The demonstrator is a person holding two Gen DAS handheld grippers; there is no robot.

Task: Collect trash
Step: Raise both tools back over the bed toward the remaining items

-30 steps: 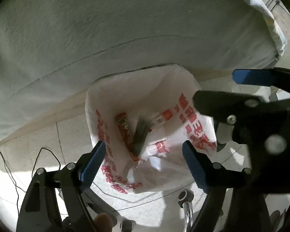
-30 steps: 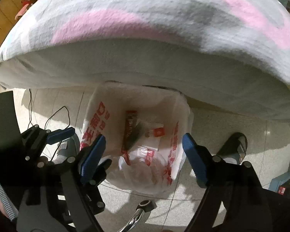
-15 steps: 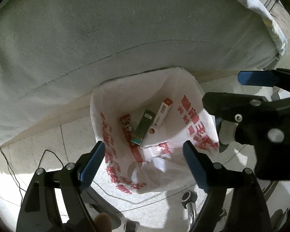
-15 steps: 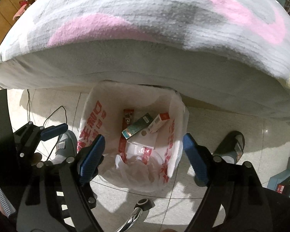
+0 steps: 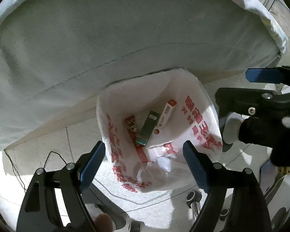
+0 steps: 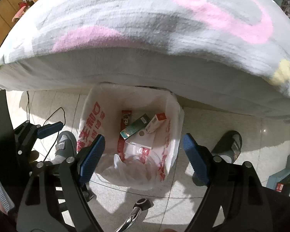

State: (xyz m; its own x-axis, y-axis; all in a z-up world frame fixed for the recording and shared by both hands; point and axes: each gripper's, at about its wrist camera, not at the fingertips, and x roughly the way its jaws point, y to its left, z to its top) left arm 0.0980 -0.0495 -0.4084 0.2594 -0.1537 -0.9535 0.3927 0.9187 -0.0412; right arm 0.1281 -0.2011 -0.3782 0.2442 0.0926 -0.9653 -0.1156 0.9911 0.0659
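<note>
So the trash is sitting down in a white plastic bag (image 5: 199, 127) with red printing on it, which lines a bin on the tiled floor (image 6: 212, 123), right up against the edge of a bed. Inside the bag you can see a dark green box (image 5: 147, 128) lying slanted, a white box with a red end (image 5: 167, 113) touching its right side, and a red printed wrapper (image 5: 132, 127) just to the left of the green one. There's also a flat white sheet (image 6: 140, 140) under the boxes, and crumpled plastic nearer the camera. Both grippers point steeply down over the bag. The left gripper (image 5: 144, 160) has its blue pads spread wide with nothing between them, only the bag below. Same deal for the right gripper (image 6: 143, 155): jaws well apart, holding nothing, framing the bag opening from above. In the left wrist view the right gripper shows up off to the right side, and in the right wrist view the left one shows at the left edge. The bed has a grey mattress side (image 5: 125, 48) and a blanket with pink shapes (image 6: 164, 19) on top. The person's slippered feet (image 6: 229, 145) stand either side of the bin, a thin black cable (image 6: 54, 114) runs on the floor at left, and a chrome chair leg with a caster (image 6: 139, 208) pokes in at the bottom.
</note>
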